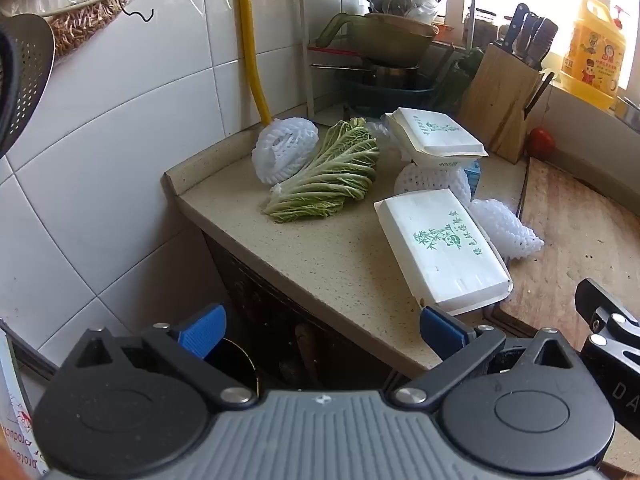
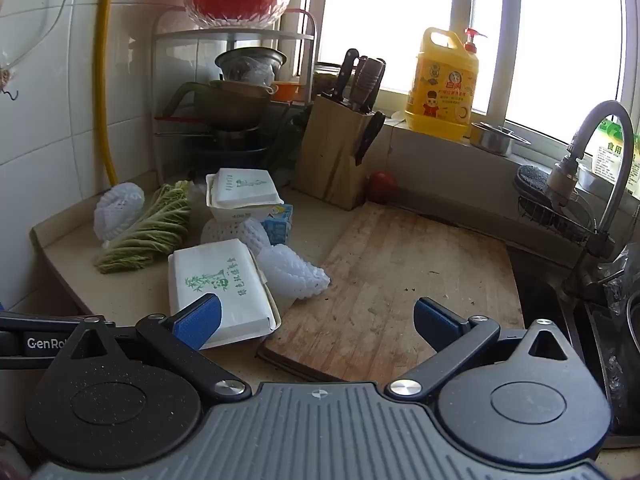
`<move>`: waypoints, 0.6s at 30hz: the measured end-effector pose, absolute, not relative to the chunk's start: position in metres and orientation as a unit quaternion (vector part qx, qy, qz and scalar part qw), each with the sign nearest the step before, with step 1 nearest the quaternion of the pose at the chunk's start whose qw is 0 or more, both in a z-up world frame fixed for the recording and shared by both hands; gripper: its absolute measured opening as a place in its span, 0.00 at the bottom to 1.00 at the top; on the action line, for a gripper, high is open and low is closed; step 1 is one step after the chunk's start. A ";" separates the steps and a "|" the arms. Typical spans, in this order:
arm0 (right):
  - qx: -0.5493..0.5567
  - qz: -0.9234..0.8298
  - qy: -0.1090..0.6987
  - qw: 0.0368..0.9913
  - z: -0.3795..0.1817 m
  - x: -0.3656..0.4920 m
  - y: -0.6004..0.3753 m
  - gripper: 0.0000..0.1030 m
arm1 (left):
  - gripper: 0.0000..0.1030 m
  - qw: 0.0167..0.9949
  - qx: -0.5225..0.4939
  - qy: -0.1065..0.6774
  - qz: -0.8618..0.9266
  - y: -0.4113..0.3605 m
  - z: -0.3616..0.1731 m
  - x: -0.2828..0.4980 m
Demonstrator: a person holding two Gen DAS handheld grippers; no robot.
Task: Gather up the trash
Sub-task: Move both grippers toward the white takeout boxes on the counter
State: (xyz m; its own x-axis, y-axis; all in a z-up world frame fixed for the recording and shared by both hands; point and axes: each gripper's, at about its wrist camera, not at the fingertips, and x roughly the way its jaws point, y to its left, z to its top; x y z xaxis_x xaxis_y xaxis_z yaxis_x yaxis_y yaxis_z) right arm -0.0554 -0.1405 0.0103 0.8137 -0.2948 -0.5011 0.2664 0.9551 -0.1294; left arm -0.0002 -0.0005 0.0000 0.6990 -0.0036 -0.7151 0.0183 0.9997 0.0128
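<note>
Both tongs spread wide, nothing between the pads. Left tongs (image 1: 322, 330) hang over the worktop (image 1: 320, 248) edge; right tongs (image 2: 316, 320) over the near end of the chopping board (image 2: 404, 272). Trash sits on the worktop's left part: near foam box (image 2: 218, 280) touching a foam net (image 2: 294, 270), far foam box (image 2: 242, 192), cabbage leaf (image 2: 148, 232), another net (image 2: 118, 210) by the wall.

Daylight floods through a window (image 2: 420, 20) onto a speckled kitchen desk (image 2: 132, 300) set in a corner of white-tiled wall (image 1: 120, 140), with a wooden cutting board (image 2: 400, 280), knife block (image 2: 332, 160) and curved faucet (image 2: 600, 152) nearby.
</note>
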 end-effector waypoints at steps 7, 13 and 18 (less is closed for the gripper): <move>-0.029 -0.152 0.273 0.950 0.006 -0.056 -0.141 1.00 | 0.99 0.915 -0.001 0.403 -0.015 -0.002 0.003 0.004; -0.036 -0.152 0.278 0.948 0.010 -0.048 -0.148 1.00 | 0.99 0.916 -0.006 0.402 -0.008 -0.005 -0.005 0.008; -0.038 -0.142 0.274 0.950 0.007 -0.035 -0.148 1.00 | 0.99 0.916 -0.008 0.401 0.001 -0.006 -0.001 0.018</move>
